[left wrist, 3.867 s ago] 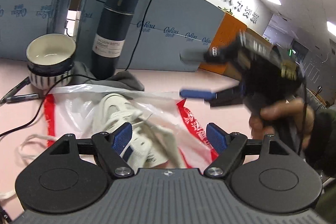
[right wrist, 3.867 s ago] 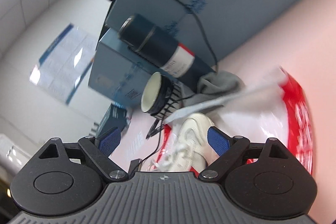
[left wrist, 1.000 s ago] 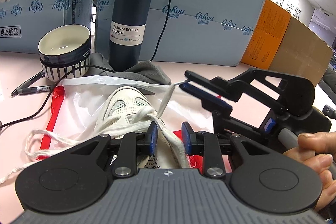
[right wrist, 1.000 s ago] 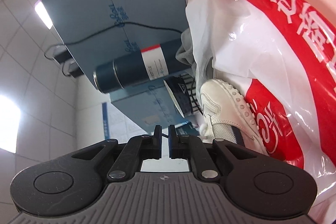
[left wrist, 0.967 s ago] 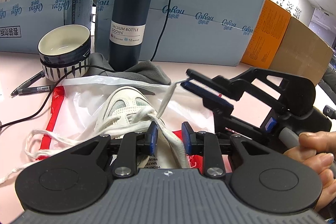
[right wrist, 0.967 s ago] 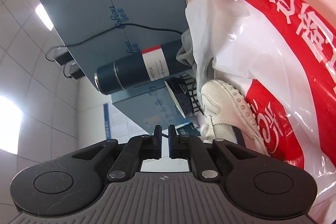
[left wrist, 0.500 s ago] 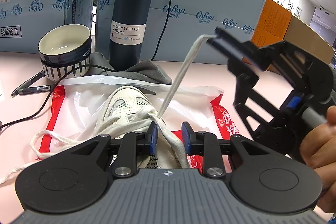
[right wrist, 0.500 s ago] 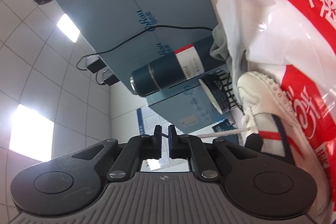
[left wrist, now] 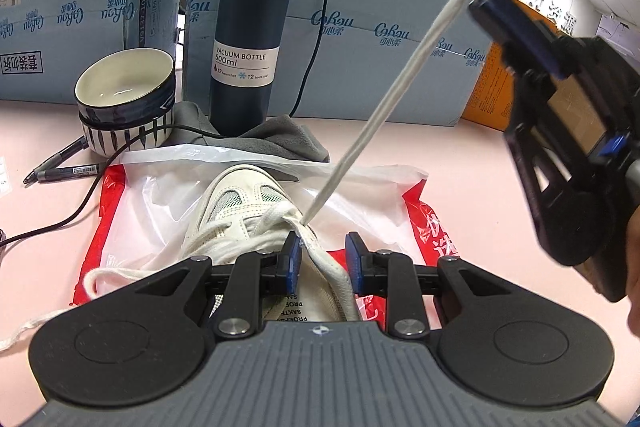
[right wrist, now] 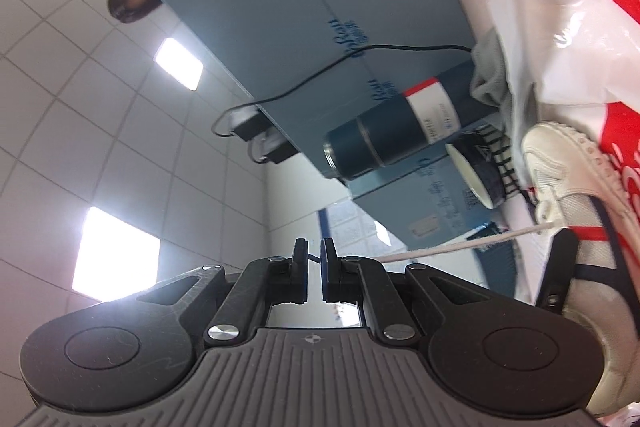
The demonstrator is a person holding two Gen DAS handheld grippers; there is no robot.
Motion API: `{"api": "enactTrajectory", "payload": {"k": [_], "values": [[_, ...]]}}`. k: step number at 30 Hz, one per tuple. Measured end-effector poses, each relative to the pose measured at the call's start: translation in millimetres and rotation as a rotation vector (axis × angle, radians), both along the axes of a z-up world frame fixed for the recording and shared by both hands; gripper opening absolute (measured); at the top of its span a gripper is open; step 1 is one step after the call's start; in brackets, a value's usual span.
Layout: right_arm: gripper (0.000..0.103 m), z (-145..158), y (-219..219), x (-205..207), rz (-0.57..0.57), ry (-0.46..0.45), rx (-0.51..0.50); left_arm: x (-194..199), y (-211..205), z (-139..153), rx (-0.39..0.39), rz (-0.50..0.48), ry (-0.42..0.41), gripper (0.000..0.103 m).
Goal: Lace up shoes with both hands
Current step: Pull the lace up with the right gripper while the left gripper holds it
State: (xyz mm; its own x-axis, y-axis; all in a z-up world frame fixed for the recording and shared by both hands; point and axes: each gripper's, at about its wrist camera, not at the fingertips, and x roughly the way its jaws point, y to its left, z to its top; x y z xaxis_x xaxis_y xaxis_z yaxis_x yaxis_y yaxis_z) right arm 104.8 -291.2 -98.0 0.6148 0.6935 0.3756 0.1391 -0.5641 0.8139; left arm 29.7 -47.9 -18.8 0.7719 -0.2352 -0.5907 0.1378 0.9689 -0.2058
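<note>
I am holding one end of the white lace pinched in my right claw, drawing it taut up out of an eyelet of the white shoe lying on the plastic bag on the counter. My left claw is gripping the shoe's lacing edge, jaws narrow. Lower crossings look done; upper eyelets seem left. Open air surrounds my right claw; the vacuum bottle and bowl are crowding the far side.

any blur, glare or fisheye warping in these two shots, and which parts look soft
Left wrist view: sharp on the vacuum bottle and shoe; the right gripper gripping the lace is slightly motion-soft, and the blue boxes bow. Right wrist view: ceiling lights blow out, the plastic bag is soft and glossy, and the scene is heavily tilted.
</note>
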Motion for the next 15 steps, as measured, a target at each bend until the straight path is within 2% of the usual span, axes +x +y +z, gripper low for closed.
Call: {"api": "enactTrajectory", "payload": {"k": [7,15], "values": [[0.006,16,-15,1,-0.068,-0.045,0.063,0,0,0,0.003,0.003,0.001,0.022],[0.007,31,-33,-1,-0.135,-0.094,0.086,1,1,0,0.003,0.002,0.001,0.022]]}}
